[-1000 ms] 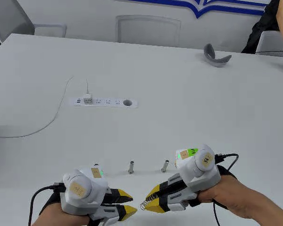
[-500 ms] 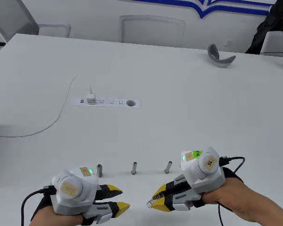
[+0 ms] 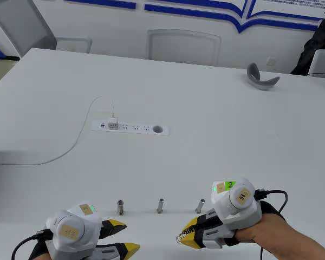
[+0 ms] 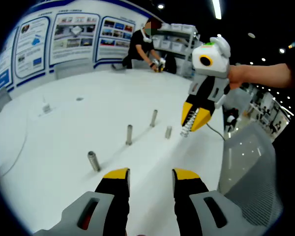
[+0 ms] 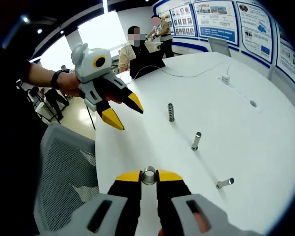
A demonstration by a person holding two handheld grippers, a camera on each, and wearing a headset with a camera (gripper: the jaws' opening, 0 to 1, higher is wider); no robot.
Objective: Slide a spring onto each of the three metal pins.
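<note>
Right gripper (image 3: 185, 236) fingers (image 5: 129, 177) clenched on spring (image 5: 148, 175), coil end-out, I judge for threading | left gripper (image 4: 150, 173) fingers released, empty, standing by | left pin (image 3: 120, 207) sprung; middle pin (image 3: 160, 205), right pin (image 3: 199, 206) bare, just beyond on bench (image 3: 206, 108).

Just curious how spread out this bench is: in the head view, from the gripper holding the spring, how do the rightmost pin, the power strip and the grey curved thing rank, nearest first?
From the right gripper, shut on the spring:
1. Rightmost pin, just ahead of it.
2. Power strip, mid-table, to the left.
3. Grey curved object, far right edge.
</note>
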